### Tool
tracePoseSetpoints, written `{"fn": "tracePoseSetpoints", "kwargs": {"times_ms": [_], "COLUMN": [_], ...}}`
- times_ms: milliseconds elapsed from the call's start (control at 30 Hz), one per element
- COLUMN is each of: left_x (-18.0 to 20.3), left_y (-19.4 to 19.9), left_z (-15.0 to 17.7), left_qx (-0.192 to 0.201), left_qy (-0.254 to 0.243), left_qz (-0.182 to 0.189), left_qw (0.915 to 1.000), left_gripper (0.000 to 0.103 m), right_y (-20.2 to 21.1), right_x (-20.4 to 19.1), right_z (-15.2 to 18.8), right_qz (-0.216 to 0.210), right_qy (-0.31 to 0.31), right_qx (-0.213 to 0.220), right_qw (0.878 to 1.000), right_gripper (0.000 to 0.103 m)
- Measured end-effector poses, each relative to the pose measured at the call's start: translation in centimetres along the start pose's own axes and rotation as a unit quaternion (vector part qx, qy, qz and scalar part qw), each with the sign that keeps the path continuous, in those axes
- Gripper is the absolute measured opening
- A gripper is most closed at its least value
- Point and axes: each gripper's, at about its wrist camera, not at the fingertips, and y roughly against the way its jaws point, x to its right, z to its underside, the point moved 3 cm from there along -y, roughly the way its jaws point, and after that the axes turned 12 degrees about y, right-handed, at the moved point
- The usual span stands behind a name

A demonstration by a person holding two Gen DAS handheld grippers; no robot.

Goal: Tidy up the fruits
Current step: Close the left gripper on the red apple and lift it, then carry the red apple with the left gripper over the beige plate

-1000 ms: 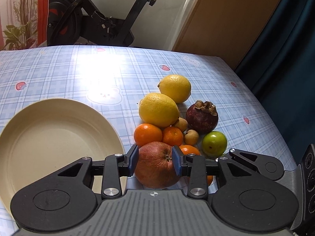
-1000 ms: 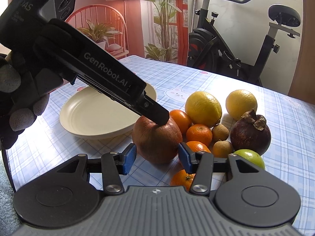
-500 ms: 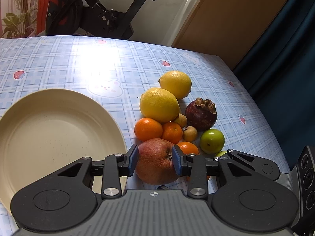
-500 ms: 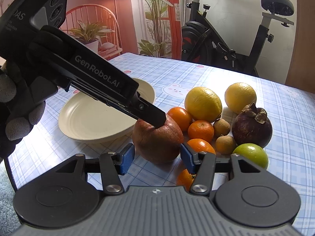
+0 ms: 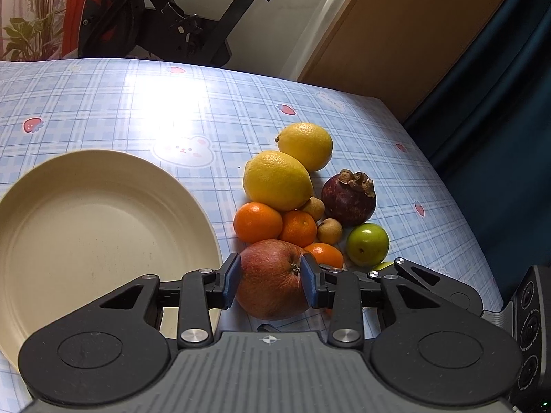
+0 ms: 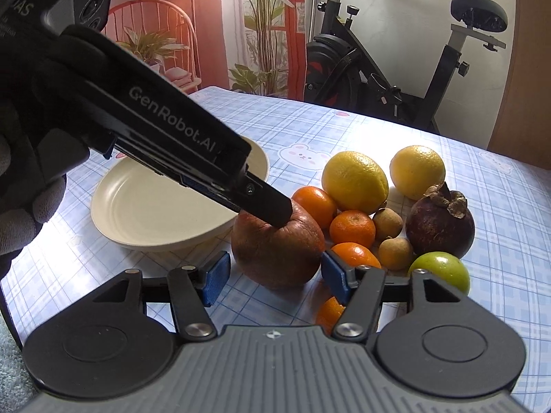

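Red apple (image 5: 272, 278) on the desk (image 5: 137, 110) just beside the plate (image 5: 86, 213), clamped in left gripper (image 5: 270, 280) jaws. Right gripper (image 6: 275, 275) jaws opening, apple between them, pads clear. Plate holds nothing; lemons (image 5: 277, 179), oranges (image 5: 258, 222), the rest unsorted: task barely begun.

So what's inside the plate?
Nothing that shows: the plate looks bare in the left view. The left gripper, shut on the apple, covers its near edge, so that bit stays hidden.
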Motion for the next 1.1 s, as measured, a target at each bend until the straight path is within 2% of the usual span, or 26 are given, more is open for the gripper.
{"fn": "tracePoseSetpoints", "kwargs": {"times_ms": [100, 233, 533, 733, 1100], "left_x": [-0.3, -0.1, 0.9, 0.8, -2.7], "left_y": [0.0, 0.0, 1.2, 3.1, 6.1], "left_z": [-0.1, 0.0, 0.4, 0.1, -1.2], "left_qx": [0.002, 0.004, 0.022, 0.042, 0.095], "left_qy": [0.011, 0.012, -0.009, -0.002, 0.032], "left_qz": [0.005, 0.003, 0.004, 0.009, -0.036], "left_qw": [0.9999, 0.9999, 0.9997, 0.9991, 0.9943], "left_gripper": [0.039, 0.039, 0.039, 0.039, 0.039], "right_y": [-0.3, -0.3, 1.1, 1.8, -1.1], "right_x": [-1.0, -1.7, -0.6, -0.6, -2.7], "right_z": [0.3, 0.6, 0.4, -1.2, -5.3], "right_qz": [0.023, 0.046, 0.025, 0.016, -0.034], "right_qy": [0.031, 0.058, 0.036, 0.053, 0.098], "right_qx": [0.005, 0.012, 0.025, 0.046, 0.074], "right_qw": [0.999, 0.997, 0.999, 0.997, 0.992], "right_gripper": [0.067, 0.060, 0.059, 0.059, 0.059]}}
